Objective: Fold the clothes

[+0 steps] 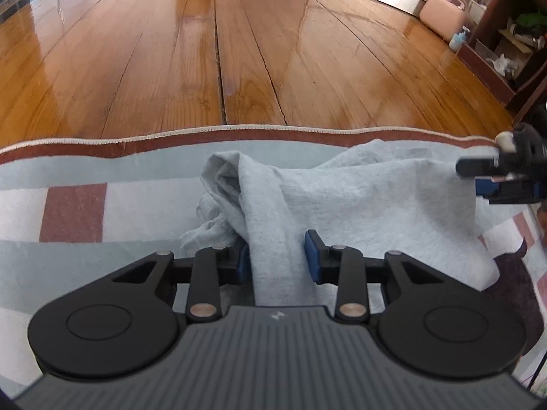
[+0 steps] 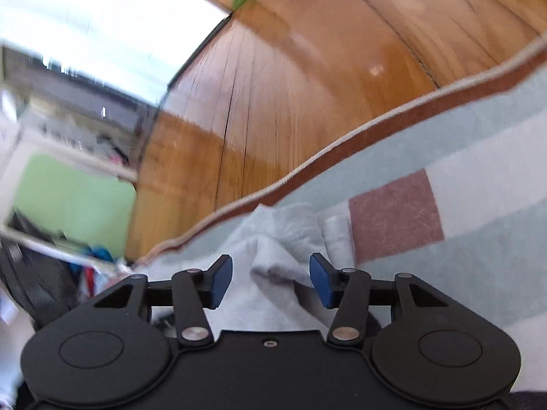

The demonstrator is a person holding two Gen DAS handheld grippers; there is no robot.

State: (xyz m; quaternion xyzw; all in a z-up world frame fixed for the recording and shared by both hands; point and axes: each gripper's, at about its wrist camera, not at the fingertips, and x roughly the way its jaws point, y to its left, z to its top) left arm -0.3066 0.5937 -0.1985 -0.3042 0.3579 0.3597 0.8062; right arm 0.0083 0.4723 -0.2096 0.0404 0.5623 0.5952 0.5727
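Grey garment (image 1: pixel 359 201) lies between parted left hand-held gripper (image 1: pixel 277 256) fingers.

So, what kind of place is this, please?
Most likely a room in a home. A striped rug lies on a glossy wooden floor, with a pink case beside a cluttered shelf, and a grey garment on the rug.

We hold our left claw (image 1: pixel 277 256) level, its blue pads (image 1: pixel 312 256) spread apart. Our right claw (image 2: pixel 270 282) is rolled sideways with its jaws likewise parted, closed on nothing.
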